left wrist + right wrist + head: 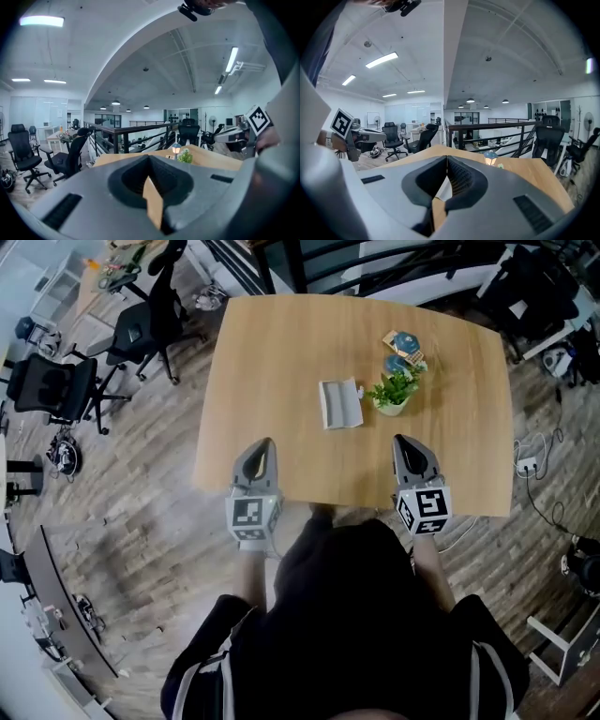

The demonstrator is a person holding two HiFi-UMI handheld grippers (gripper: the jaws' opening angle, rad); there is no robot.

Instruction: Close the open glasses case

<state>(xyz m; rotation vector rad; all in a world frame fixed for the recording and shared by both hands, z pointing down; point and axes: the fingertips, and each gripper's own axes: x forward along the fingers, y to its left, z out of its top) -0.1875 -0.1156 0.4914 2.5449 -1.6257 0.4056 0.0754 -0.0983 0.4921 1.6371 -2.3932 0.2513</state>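
Approach stage, before any contact. The open glasses case (339, 404) lies near the middle of the wooden table (281, 352), just left of a small potted plant (394, 393). The left gripper (263, 444) and right gripper (403, 441) hover over the table's near edge, one to each side and well short of the case, and each has its jaws pressed together at the tips with nothing between them. The next move probably calls for carrying one gripper forward to fold the lid onto the base, the other perhaps steadying the case against sliding.
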